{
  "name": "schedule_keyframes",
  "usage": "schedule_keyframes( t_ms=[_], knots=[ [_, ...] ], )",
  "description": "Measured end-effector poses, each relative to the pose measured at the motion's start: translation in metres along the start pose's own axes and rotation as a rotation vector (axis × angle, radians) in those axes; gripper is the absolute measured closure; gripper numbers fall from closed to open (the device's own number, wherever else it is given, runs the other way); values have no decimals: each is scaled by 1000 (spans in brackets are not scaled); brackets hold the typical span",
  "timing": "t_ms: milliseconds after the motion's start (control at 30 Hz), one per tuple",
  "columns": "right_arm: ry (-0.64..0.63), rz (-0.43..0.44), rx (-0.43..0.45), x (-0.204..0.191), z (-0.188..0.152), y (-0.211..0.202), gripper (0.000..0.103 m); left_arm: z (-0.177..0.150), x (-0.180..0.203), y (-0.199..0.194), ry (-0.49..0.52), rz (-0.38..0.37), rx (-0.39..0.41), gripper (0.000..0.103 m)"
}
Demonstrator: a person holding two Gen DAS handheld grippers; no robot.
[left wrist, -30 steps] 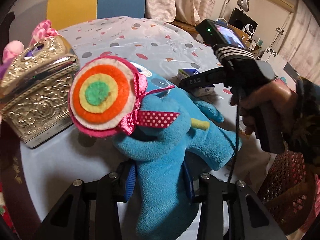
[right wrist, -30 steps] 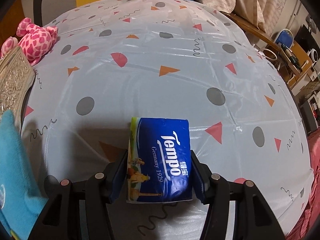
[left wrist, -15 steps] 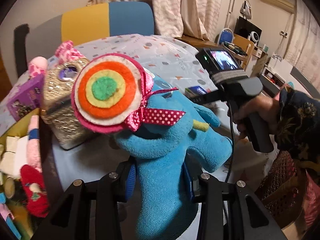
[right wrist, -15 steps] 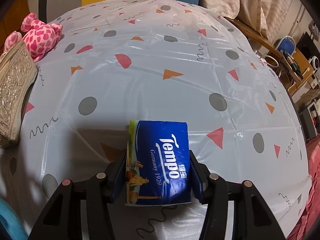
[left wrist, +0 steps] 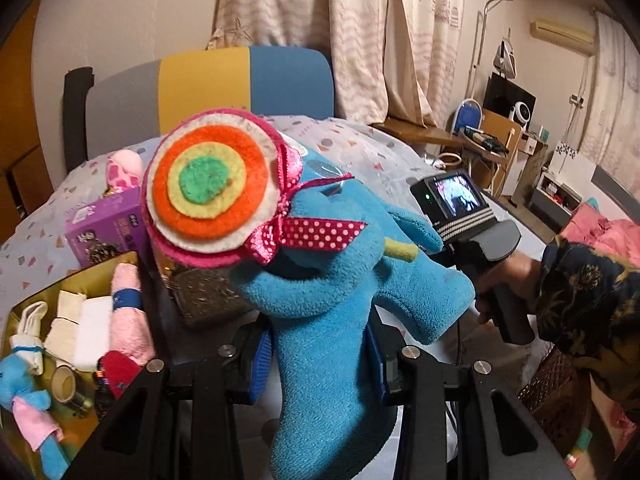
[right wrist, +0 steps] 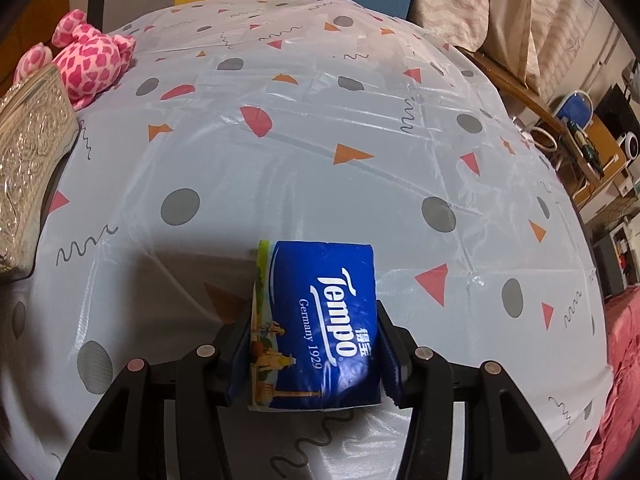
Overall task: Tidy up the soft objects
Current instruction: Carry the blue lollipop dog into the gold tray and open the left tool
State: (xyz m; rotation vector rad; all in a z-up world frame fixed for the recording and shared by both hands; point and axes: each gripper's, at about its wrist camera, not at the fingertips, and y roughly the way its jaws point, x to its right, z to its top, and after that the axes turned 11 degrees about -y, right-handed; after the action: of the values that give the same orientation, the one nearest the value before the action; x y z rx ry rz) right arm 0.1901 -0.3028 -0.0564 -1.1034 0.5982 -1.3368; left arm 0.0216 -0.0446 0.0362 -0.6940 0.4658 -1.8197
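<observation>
Left tongs (left wrist: 318, 356) clenched on the lower body of a blue plush toy (left wrist: 332, 320); blue pads press both flanks of the plush, which stands up between the fingers and leans away from the camera; a round felt lollipop (left wrist: 208, 184) with orange, yellow and green rings, tied with a pink dotted ribbon, sits at the toy's upper left. Toy is held clear above the desk (left wrist: 36, 232); below and left of it a gold tray (left wrist: 86, 270) with small soft items, a purple box (left wrist: 106, 226) behind the tray, an embossed metal box (left wrist: 204, 296) partly hidden behind the plush.

Right tongs (right wrist: 314, 344) straddle a blue Tempo tissue pack (right wrist: 316, 328); pack lies flat on the patterned tablecloth, long sides running between the fingers, its far end sticking out beyond the tips; jaws have just been closing with the pack between them; both pads now sit against the pack's sides. Pink spotted plush (right wrist: 92, 64) lies far left at the desk's back edge, well apart from the pack; in the left view a person's hand (left wrist: 504, 284) grips the right tool's handle.
</observation>
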Motion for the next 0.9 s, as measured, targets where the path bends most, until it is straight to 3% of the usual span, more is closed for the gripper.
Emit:
schedule_keyframes(
  t_ms=[300,500,900],
  knots=[
    [-36,-22,9,-4,1,0,51,5,-24,-27,-32,52,51,63],
    [-49,-28,13,-6,0,-1,51,-1,-67,-53,-102,115,64,63],
    [-67,-40,14,-9,-1,-4,51,-46,-202,-132,-351,420,94,63]
  ],
)
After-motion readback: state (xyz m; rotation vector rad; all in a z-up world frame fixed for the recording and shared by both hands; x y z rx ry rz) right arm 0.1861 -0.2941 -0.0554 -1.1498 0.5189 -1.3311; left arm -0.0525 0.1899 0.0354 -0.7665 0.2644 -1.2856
